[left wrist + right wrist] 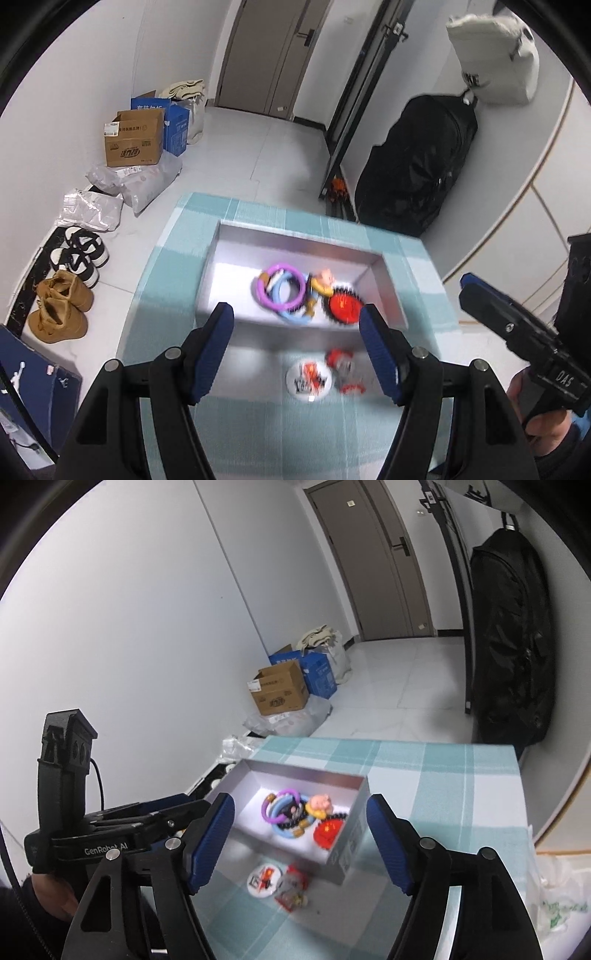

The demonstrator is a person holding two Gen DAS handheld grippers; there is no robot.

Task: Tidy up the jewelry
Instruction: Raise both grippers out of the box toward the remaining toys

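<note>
The bench (166, 295), covered with a teal and white checked cloth, is shown from both wrist views, with white floor tiles and a grey door (373, 561) beyond it. A black garment bag (513, 635) is seen hanging at the right wall, and cardboard boxes (135, 138) are stacked against the left wall, near pairs of shoes (62, 306).

A shallow grey tray (347, 845) is set on the middle of the bench. Inside it, toward its right half, a cluster of jewelry is gathered: a purple ring bracelet (281, 291) is overlapped with a light blue ring bracelet (291, 314), a pink and yellow figure charm (320, 805) lies just right of them, and a red round ornament (345, 307) rests at the near right corner. A string of dark beads (295, 821) is seen among the rings in the right wrist view.

On the cloth, just in front of the tray's near wall, a white round badge (307, 380) and a small red and white trinket (343, 369) lie side by side; motion blur hides their details.

The left gripper (297, 350) is held above these two pieces with its fingers spread wide and nothing between them. The right gripper (299, 840) is likewise spread wide and unloaded, held above the tray's near edge.
</note>
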